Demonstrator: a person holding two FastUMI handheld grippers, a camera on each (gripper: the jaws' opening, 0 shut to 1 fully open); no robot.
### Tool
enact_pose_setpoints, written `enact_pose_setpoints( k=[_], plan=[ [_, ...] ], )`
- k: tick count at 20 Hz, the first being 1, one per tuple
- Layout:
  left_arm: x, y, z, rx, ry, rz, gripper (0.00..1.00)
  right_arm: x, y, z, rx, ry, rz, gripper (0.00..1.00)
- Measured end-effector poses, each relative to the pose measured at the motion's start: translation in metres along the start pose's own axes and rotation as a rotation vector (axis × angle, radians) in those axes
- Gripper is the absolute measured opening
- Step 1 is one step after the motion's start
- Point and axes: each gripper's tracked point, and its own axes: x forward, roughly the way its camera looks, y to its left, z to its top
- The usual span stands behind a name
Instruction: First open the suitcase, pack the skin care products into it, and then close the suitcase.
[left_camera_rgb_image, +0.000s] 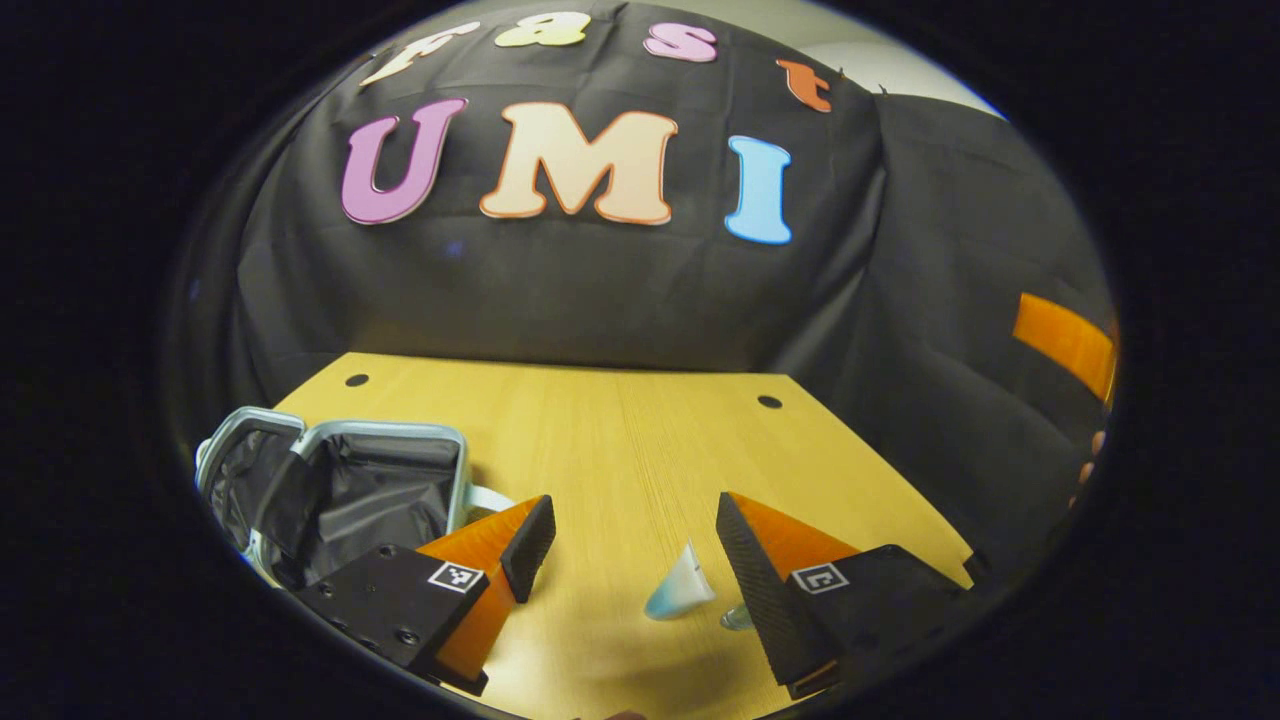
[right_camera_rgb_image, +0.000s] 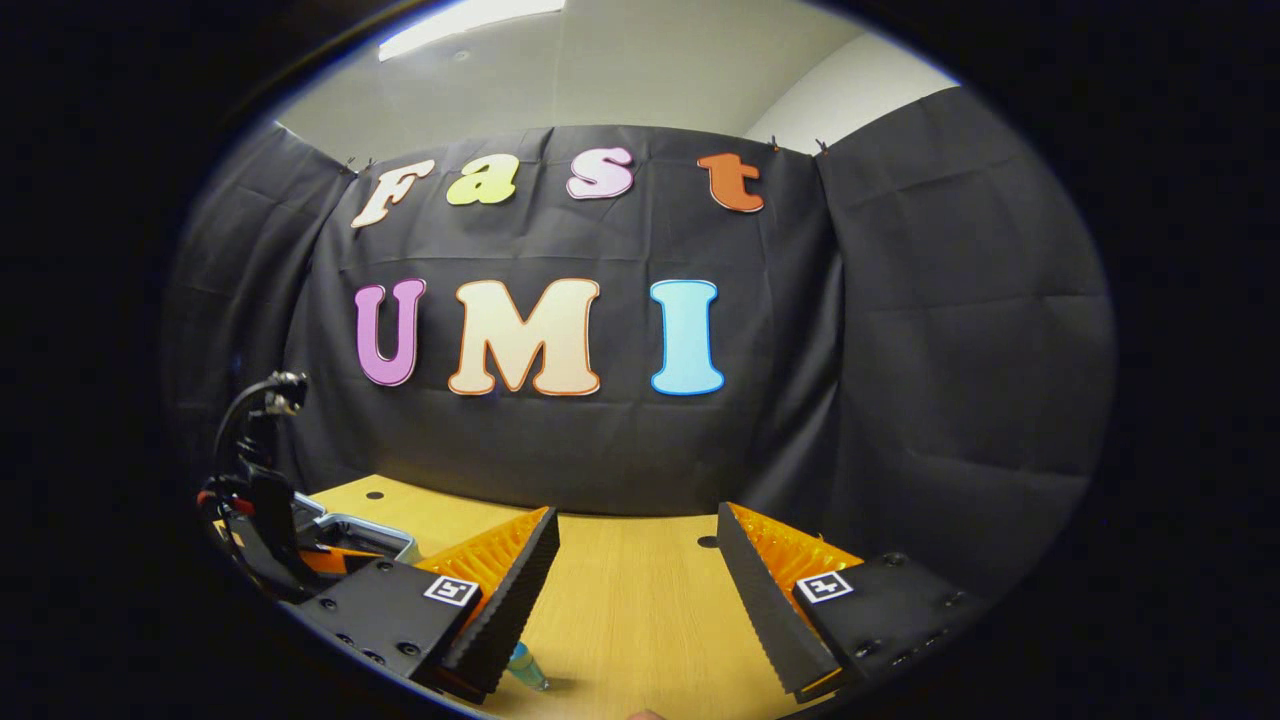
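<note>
Left gripper view, nearest first: the left gripper (left_camera_rgb_image: 634, 565) is hovering over the wooden table (left_camera_rgb_image: 620, 440) with its fingers spread wide, pinching nothing. A small skin care tube (left_camera_rgb_image: 681, 586) — pale, shading to blue-green at one end — is lying on the tabletop in the gap between the fingers, closer to the right-hand finger (left_camera_rgb_image: 752, 575) and just beside it; whether it is touching that finger cannot be told. A small clear object (left_camera_rgb_image: 737, 619) is sitting next to the tube, partly hidden behind the same finger.

Beyond the left-hand finger, the suitcase (left_camera_rgb_image: 340, 485) is lying open on the table, its pale rim framing a dark fabric lining. It is well apart from the tube, off to the left.

Right gripper view: the right gripper (right_camera_rgb_image: 637, 585) is likewise held with fingers spread, nothing between them but bare table (right_camera_rgb_image: 640, 600). A blue-green tube tip (right_camera_rgb_image: 526, 668) is poking out by the lower edge of its left-hand finger. Farther left, the other gripper (right_camera_rgb_image: 265, 515) is standing over the suitcase rim (right_camera_rgb_image: 375, 528) — cables looping above it.
</note>
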Motion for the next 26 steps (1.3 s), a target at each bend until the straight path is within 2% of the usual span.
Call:
enact_pose_setpoints(
  k=[8,10,11,12,13,15,16,22,26],
  plan=[
    [0.031,-0.01,-0.067,0.002,0.121,-0.031,0.94,-0.01,-0.009,-0.02,-0.057,0.031,-0.001,0.99],
    [0.04,-0.011,-0.087,0.005,0.17,-0.04,0.84,-0.013,-0.002,-0.032,-0.059,0.054,0.011,0.99],
    [0.043,-0.011,-0.094,0.015,0.184,-0.042,0.72,-0.013,0.005,-0.037,-0.058,0.062,0.029,0.99],
    [0.048,-0.011,-0.097,0.024,0.189,-0.043,0.65,-0.013,0.014,-0.041,-0.064,0.067,0.049,0.99],
    [0.047,-0.01,-0.098,0.026,0.198,-0.041,0.51,-0.011,0.022,-0.048,-0.075,0.077,0.063,0.99],
    [0.05,-0.014,-0.095,0.035,0.21,-0.094,0.24,-0.008,0.04,-0.059,-0.077,0.094,0.089,0.99],
    [0.047,-0.013,-0.094,0.033,0.221,-0.109,0.2,-0.005,0.051,-0.064,-0.074,0.098,0.107,1.0],
    [0.018,0.019,-0.038,0.003,0.184,-0.103,0.22,0.009,0.098,-0.126,-0.076,0.203,0.173,1.0],
    [-0.002,0.051,-0.006,0.01,0.15,-0.045,0.22,0.009,0.116,-0.177,-0.099,0.301,0.224,0.99]
  ],
)
